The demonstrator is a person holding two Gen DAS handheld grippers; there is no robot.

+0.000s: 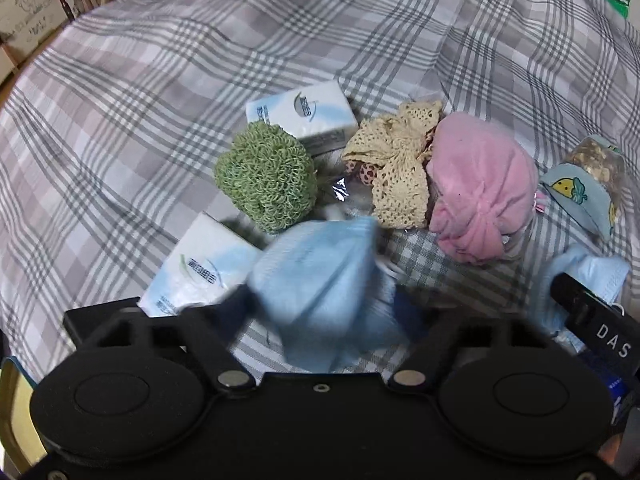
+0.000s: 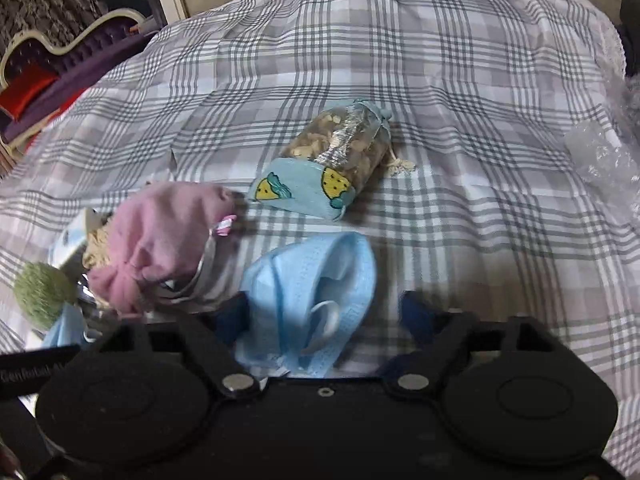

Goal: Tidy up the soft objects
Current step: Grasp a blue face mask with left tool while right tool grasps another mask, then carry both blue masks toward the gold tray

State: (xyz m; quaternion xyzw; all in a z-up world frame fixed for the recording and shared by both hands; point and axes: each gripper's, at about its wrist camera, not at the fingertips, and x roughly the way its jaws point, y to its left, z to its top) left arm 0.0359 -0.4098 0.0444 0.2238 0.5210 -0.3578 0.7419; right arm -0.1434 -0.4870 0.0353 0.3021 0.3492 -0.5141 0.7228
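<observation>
While the left gripper (image 1: 324,304) stood wide open around a blurred, crumpled blue mask (image 1: 320,288), the right gripper (image 2: 324,312), equally spread, framed another pleated mask (image 2: 316,292) nearer its left finger. At eleven o'clock lay a looped green scrubber (image 1: 266,178) and glossy tissue packs (image 1: 304,114); only the right view showed the whole jar-like bundle (image 2: 340,152).

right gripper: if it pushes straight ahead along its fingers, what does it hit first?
Likely the blue face mask, already lying between the open right gripper fingers. Beyond it, the bag with the blue duck-print band, though depth is unclear.
</observation>
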